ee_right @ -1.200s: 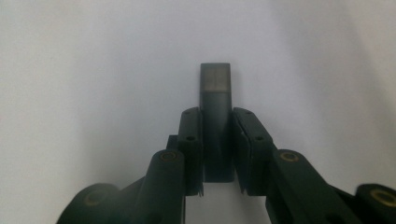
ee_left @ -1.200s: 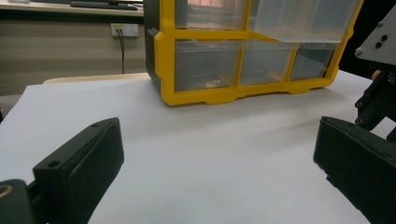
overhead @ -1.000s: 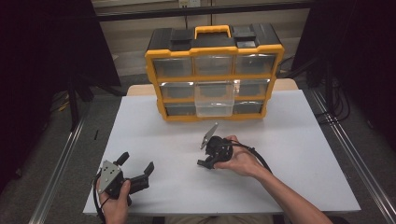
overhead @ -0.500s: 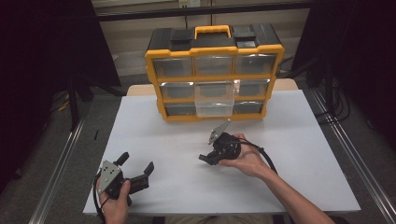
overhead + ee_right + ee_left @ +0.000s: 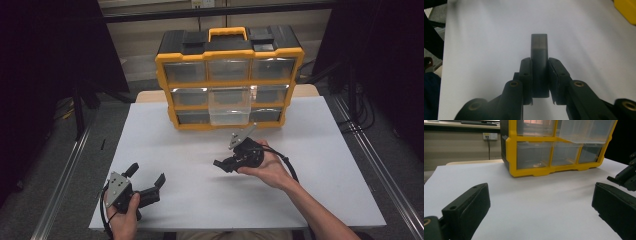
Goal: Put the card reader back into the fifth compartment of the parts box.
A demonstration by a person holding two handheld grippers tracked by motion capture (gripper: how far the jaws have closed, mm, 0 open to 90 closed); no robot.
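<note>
My right gripper hovers over the middle of the white table, held in a hand, with its jaws pointing left. In the right gripper view, this gripper is shut on a small dark grey block that sticks out past its fingertips. My left gripper is at the front left corner, wide open, with nothing between its jaws. A yellow and black drawer organizer stands at the back. Its clear middle drawer is pulled out.
The left gripper view looks across bare table between the jaws of my left gripper toward the organizer and its pulled-out drawer. The right gripper shows at that view's right edge. Dark floor and metal rails flank the table.
My right gripper has drifted a little to the right and toward the organizer with the block still in it. The left gripper has not moved.
</note>
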